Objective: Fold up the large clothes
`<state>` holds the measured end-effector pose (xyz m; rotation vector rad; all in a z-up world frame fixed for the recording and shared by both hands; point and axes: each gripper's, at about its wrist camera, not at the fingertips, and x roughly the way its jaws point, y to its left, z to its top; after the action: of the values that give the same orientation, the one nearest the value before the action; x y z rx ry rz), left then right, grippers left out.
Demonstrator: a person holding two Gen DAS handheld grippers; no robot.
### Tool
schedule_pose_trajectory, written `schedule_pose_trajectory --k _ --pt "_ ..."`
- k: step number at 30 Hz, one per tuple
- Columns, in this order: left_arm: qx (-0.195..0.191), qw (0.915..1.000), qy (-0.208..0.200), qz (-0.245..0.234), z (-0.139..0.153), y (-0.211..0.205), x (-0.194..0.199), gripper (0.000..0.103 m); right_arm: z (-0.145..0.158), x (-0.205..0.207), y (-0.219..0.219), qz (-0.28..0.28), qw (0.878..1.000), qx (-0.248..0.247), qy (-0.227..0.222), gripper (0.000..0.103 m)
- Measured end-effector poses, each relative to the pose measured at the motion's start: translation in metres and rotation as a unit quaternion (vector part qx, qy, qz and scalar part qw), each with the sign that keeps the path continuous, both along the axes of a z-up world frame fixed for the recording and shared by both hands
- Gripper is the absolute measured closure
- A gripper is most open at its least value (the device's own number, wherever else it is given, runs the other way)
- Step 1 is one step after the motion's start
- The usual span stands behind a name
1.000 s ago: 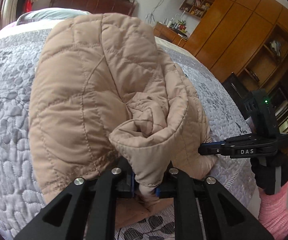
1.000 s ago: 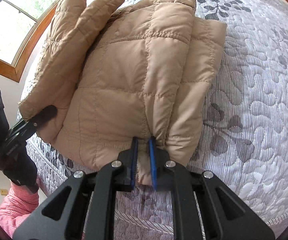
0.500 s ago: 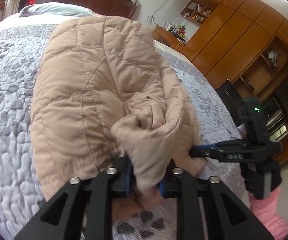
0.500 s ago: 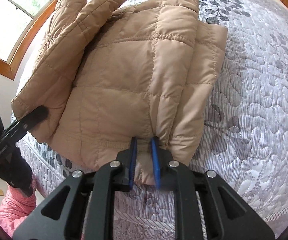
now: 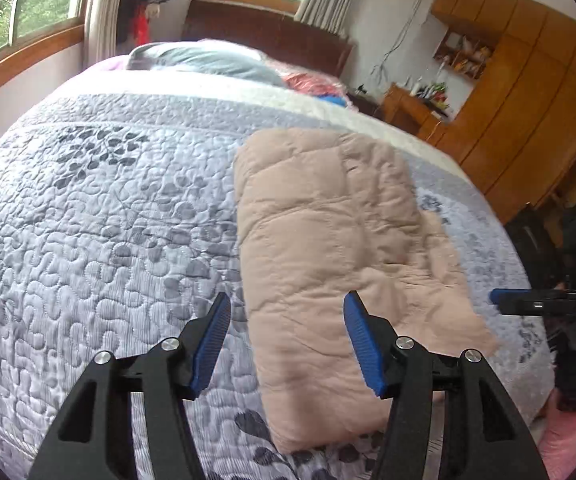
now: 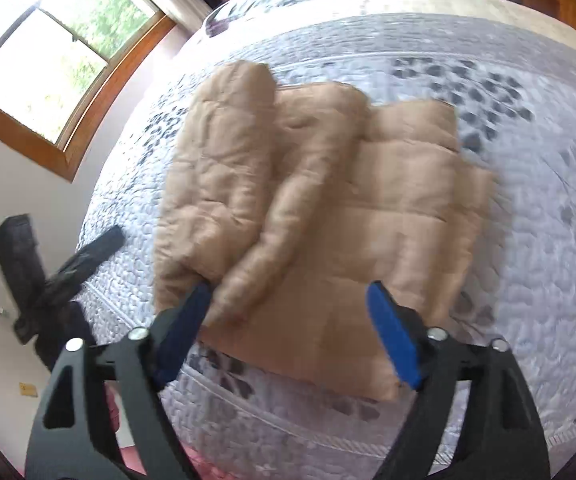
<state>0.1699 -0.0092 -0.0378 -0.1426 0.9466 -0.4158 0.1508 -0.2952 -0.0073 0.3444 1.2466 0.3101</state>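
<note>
A tan quilted jacket (image 5: 327, 240) lies folded into a long bundle on the grey quilted bedspread (image 5: 108, 220). In the right wrist view the jacket (image 6: 327, 208) lies near the bed's front edge with a sleeve folded over its top. My left gripper (image 5: 286, 344) is open and empty, just short of the jacket's near end. My right gripper (image 6: 288, 332) is open and empty, over the jacket's near edge. The right gripper's blue fingertip (image 5: 507, 296) shows at the right of the left wrist view. The left gripper (image 6: 88, 256) shows at the left of the right wrist view.
Pillows (image 5: 208, 60) and a dark wooden headboard (image 5: 264, 28) are at the far end of the bed. Wooden wardrobes (image 5: 527, 100) stand to the right, windows (image 6: 60, 60) to the left. The bed's front edge (image 6: 288, 408) runs just below the jacket.
Both grippers have let go of the jacket, opened and pulled back. The jacket, lifted before, now lies flat on the bed.
</note>
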Motion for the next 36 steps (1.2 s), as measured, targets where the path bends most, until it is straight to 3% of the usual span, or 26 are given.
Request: schedule_pose_trajectory --k 3,6,12,14,15,19,22,29,36 --pt "0.034 0.9993 0.008 0.011 -0.015 -0.006 0.014 0.045 -0.008 0.023 0.017 0.009 0.999 0.013 0.035 0.015" --pt "0.035 0.9992 0.02 0.001 -0.031 -0.01 0.022 0.045 -0.02 0.042 0.03 0.01 0.997 0.014 0.069 0.015" --pt "0.039 0.9991 0.012 -0.016 -0.039 -0.024 0.028 0.045 -0.041 0.063 0.063 0.034 0.995 -0.022 0.09 0.015" --pt "0.033 0.9992 0.015 -0.016 -0.041 -0.023 0.028 0.045 -0.045 0.069 0.073 0.04 0.994 -0.04 0.09 0.022" --pt "0.027 0.9993 0.018 -0.017 -0.043 -0.021 0.029 0.045 -0.047 0.07 0.076 0.041 0.994 -0.052 0.089 0.03" --pt "-0.006 0.9991 0.039 -0.012 -0.045 -0.011 0.033 0.043 -0.041 0.067 0.085 0.061 0.994 -0.077 0.046 0.063" --pt "-0.013 0.9993 0.034 0.003 -0.036 -0.004 0.031 0.045 -0.026 0.061 0.087 0.08 0.994 -0.075 0.014 0.075" --pt "-0.031 0.9994 -0.013 -0.009 0.005 -0.01 0.014 0.045 0.044 0.027 0.048 0.075 0.992 -0.056 -0.082 0.078" --pt "-0.026 0.996 -0.043 -0.073 0.021 -0.055 -0.007 0.046 0.061 -0.003 0.004 0.033 0.992 -0.054 -0.105 0.078"
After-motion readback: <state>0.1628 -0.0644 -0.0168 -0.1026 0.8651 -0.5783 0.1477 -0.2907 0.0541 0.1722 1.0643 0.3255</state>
